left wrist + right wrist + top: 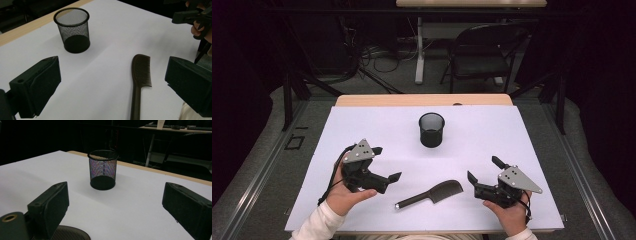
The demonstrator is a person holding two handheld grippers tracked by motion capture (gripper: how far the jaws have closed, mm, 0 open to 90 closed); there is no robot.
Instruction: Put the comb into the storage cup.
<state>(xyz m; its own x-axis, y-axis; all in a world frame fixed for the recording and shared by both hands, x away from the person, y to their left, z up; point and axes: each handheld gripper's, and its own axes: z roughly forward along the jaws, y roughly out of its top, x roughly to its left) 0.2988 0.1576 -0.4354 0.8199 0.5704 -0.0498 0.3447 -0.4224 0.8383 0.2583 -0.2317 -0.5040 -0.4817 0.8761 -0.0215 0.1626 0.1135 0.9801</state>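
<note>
A dark comb (432,194) lies flat on the white sheet near the front edge, its handle pointing left. Behind it a black mesh cup (432,130) stands upright and looks empty. My left gripper (387,163) hovers open to the left of the comb, with nothing between its jaws. To the comb's right, my right gripper (484,168) is also open and empty. The left gripper view has the comb (141,75) lying between the wide-apart jaws of my left gripper (112,82) and the cup (72,30) beyond. In the right gripper view my right gripper (115,205) faces the cup (103,170), and the comb's teeth (70,233) show at the bottom.
A white sheet (362,125) covers the table, with a wooden strip (422,100) bare along the far edge. Behind the table stand a dark chair (482,50) and a white table leg (419,55) with cables on the floor.
</note>
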